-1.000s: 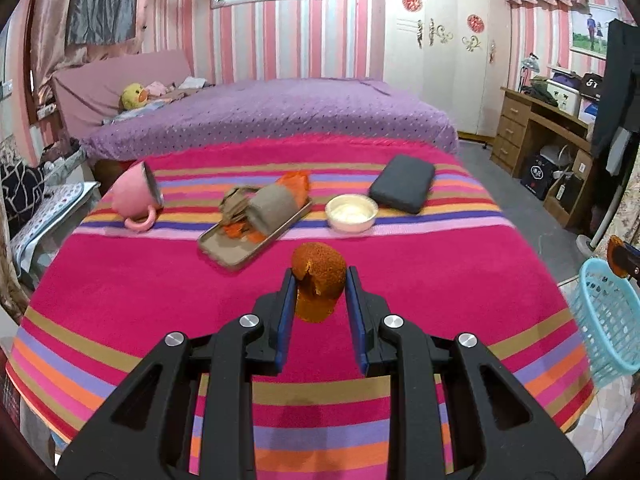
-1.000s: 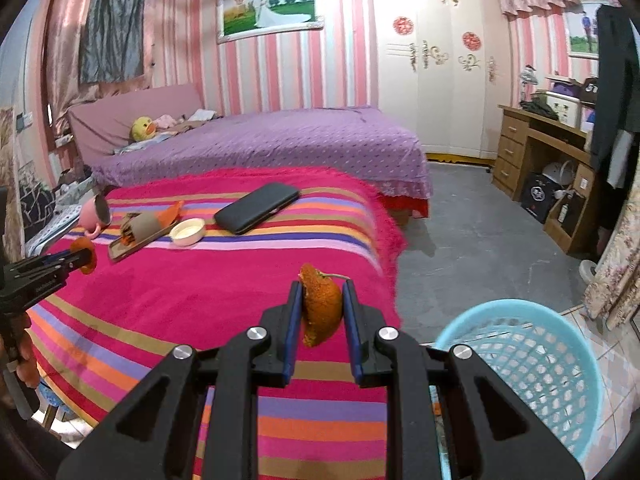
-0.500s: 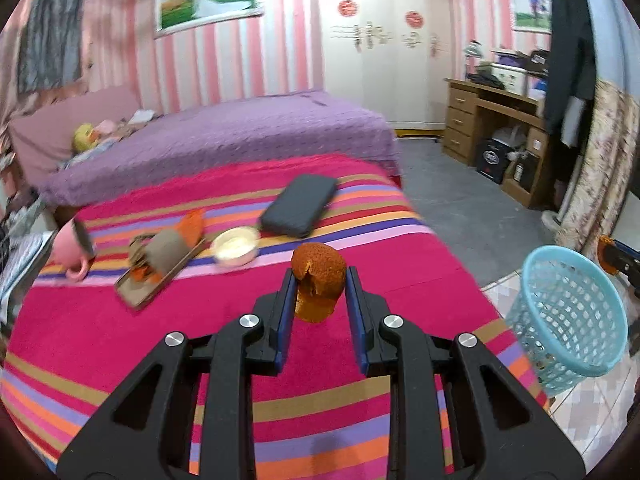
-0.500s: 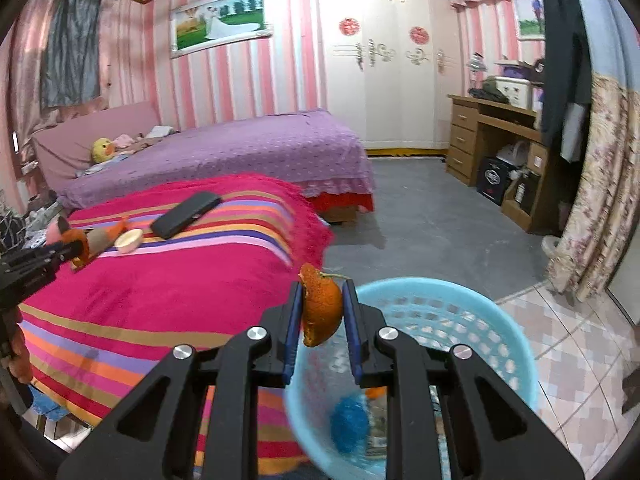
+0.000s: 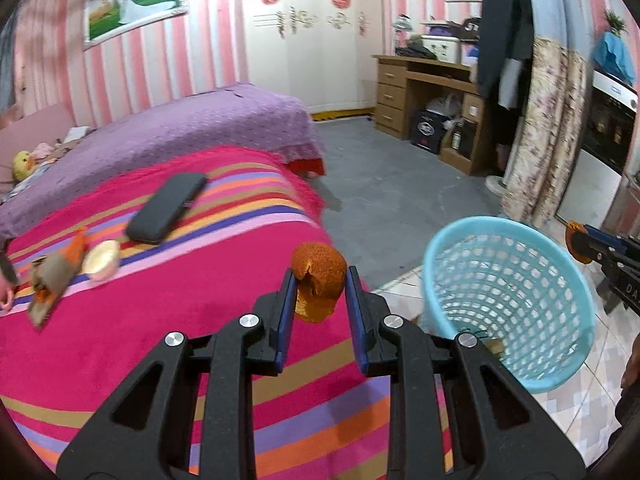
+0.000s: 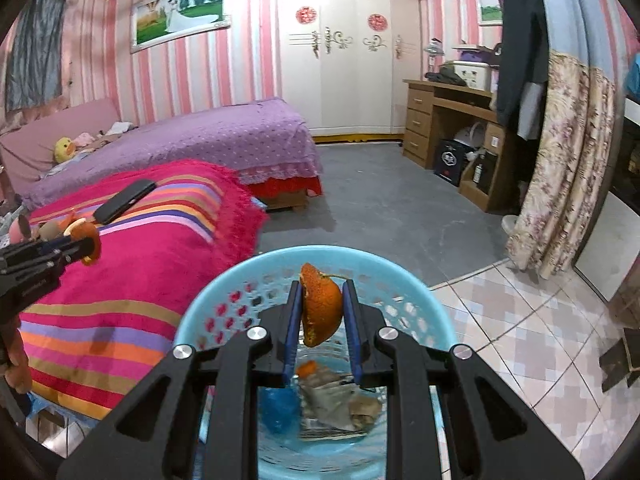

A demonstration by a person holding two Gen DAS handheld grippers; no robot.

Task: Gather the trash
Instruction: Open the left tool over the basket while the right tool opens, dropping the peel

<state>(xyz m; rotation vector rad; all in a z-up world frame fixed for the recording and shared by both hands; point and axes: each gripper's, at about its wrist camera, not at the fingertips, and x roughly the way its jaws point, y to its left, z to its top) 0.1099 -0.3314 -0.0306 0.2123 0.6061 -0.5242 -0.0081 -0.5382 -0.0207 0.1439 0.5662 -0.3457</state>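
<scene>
Basket [image 6: 224, 300] now under right peel [image 6: 322, 308] — before, bedspread.

Left tongs [image 5: 320, 292] clamp an orange peel [image 5: 318, 280] over the striped bed [image 5: 160, 320], with the blue basket [image 5: 508, 304] just right of the bed's edge.

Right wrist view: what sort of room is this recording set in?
A home bedroom, most likely: a bed with a purple dotted cover, a tall white wardrobe with ornate handles, and a wooden desk with drawers against pink striped walls.
</scene>
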